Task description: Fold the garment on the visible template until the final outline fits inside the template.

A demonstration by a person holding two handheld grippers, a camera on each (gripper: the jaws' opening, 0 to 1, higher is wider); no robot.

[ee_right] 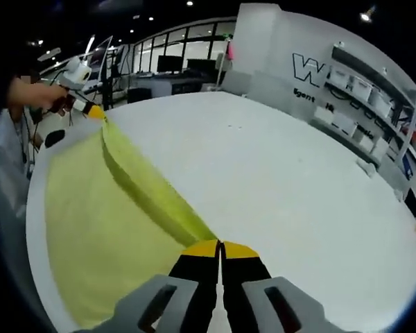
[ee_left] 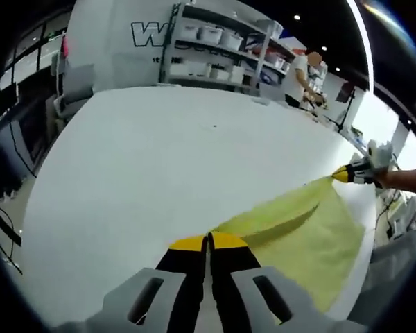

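Jaws, left gripper [ee_left: 208, 241]: closed, the yellow tips pressed together on an edge of the thin yellow-green fabric garment [ee_left: 312, 239], which starts right at the tips.
Jaws, right gripper [ee_right: 220, 248]: closed too, pinching the same garment [ee_right: 104, 215] at another point on its edge; this gripper also appears far off to the right in the left gripper view, yellow tip on the cloth.
Garment relative to left jaws: it spreads away ahead and to the right, a raised fold running toward the other gripper.
Garment relative to right jaws: it stretches ahead and to the left, a lifted ridge of cloth running from the tips to the left gripper, with a flat panel lying below and left of that ridge.
Surface: broad white round-edged table [ee_left: 159, 173], bare ahead of both sets of jaws; no template outline can be made out on it.
Handling: judged light, soft and limp; it sags between the two holds and will drape wherever it is laid, and may slip from a shallow pinch.
Where to hold: corners or hem edges, well apart, keeping the span taut.
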